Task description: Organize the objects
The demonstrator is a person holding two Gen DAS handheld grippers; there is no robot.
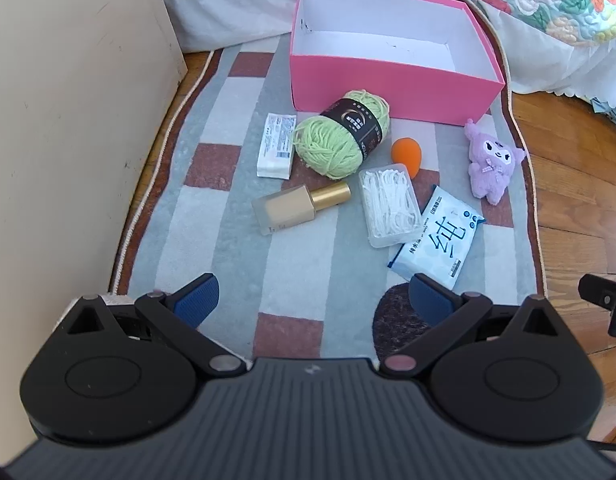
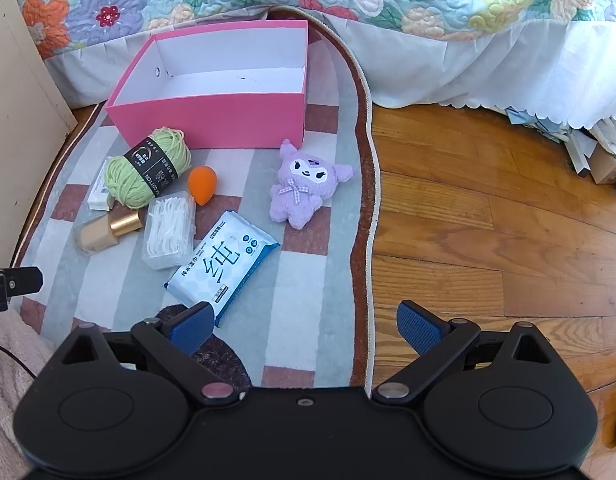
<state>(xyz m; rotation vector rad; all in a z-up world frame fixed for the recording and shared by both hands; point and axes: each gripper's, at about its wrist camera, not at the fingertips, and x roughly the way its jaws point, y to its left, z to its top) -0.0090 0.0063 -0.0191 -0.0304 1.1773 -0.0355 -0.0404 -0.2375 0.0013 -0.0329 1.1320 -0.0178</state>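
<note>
Your rug (image 1: 236, 264) with its grey, white and brown squares lies on the wooden floor (image 2: 488, 220), and all the things sit on it. The pink box (image 1: 388, 84) is the biggest thing, up at 12 o'clock in your left view, with only its white inside showing. Just in front of it lies the green yarn ball (image 1: 340, 136), touching the box wall. The blue wipes pack (image 2: 224, 264) lies at about 9 o'clock from your right gripper (image 2: 304, 326), near its left pad. The purple plush toy (image 2: 304, 184) rests at 11 o'clock in your right view, apart from the rest. The clear box of white sticks (image 1: 390, 204) leans on the wipes pack. The gold-capped bottle (image 1: 300, 208) lies flat beside it. The white packet (image 1: 276, 146) touches the yarn. The orange egg sponge (image 1: 406, 156) is smallest. Your left gripper (image 1: 312, 304) is wide apart and holds nothing, and your right gripper is wide too.
</note>
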